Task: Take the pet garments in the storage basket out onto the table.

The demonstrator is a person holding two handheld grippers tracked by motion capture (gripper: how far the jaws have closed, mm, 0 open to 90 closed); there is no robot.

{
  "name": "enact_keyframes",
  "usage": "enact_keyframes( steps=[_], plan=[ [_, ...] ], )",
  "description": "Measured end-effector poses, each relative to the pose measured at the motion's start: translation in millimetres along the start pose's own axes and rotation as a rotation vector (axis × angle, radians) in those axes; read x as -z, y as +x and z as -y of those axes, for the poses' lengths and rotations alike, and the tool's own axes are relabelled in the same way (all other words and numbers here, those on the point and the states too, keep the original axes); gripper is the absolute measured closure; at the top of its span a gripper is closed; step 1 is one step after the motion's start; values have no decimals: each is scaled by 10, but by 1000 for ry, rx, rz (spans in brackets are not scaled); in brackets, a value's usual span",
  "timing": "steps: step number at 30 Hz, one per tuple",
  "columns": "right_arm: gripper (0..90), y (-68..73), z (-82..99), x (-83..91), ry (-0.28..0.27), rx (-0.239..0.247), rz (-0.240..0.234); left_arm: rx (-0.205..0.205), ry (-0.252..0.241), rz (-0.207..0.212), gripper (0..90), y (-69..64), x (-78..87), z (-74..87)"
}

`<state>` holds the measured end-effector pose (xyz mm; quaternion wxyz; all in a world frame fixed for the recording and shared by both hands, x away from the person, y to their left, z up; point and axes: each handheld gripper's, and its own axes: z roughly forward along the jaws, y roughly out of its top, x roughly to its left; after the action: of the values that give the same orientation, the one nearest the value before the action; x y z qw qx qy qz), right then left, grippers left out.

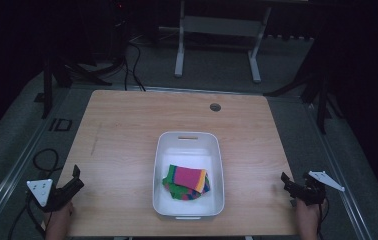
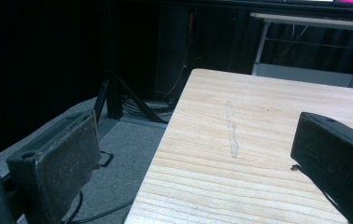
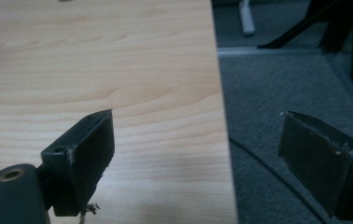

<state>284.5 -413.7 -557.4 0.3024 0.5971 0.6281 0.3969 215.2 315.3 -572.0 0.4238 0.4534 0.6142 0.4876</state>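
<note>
Nearest you, your left gripper (image 1: 75,176) sits at the desk's (image 1: 127,125) near left corner, your hand behind it at the near edge. In the left gripper view its jaws stand wide apart with nothing between them; one hangs past the left edge over the grey floor, the other over the wood.

Your right gripper (image 1: 285,180) sits at the near right corner, just at the right edge. In the right gripper view its jaws are also spread wide and hold nothing, one above the wood and the other out over the floor beyond the edge.

Between the two grippers, and well apart from both, the white tub (image 1: 160,165) rests on the near half of the desk, about midway between the left and right edges, its near rim close to the near edge. The striped cloth (image 1: 187,182) lies folded in the tub's nearer half, pink on top with green, orange and blue bands.

Farther on, a round cable hole (image 1: 215,107) sits close to the far edge.
</note>
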Motion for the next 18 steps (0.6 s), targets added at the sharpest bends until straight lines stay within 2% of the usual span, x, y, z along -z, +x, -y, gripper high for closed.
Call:
enact_keyframes(
  steps=[4, 5, 10, 13, 14, 18],
  plan=[
    [105, -10, 9, 20, -15, -3, 19, 1, 0, 0, 19, 1, -1, 0],
    [106, -7, 11, 23, -13, 8, 37, 1, 1, 0, 19, 1, -1, 0],
    [106, 22, 7, 8, 15, 39, 42, 8, 1, -1, 19, 5, -3, -1],
    [107, 17, 4, -9, 58, 64, 16, 8, 2, -1, 18, 5, -4, -2],
    [107, 0, 5, -4, 64, 62, -41, 9, 2, -1, 18, 5, -4, -2],
    [107, -5, 7, -4, 71, 68, -68, 7, 1, -2, 19, 3, -3, -1]
  ],
)
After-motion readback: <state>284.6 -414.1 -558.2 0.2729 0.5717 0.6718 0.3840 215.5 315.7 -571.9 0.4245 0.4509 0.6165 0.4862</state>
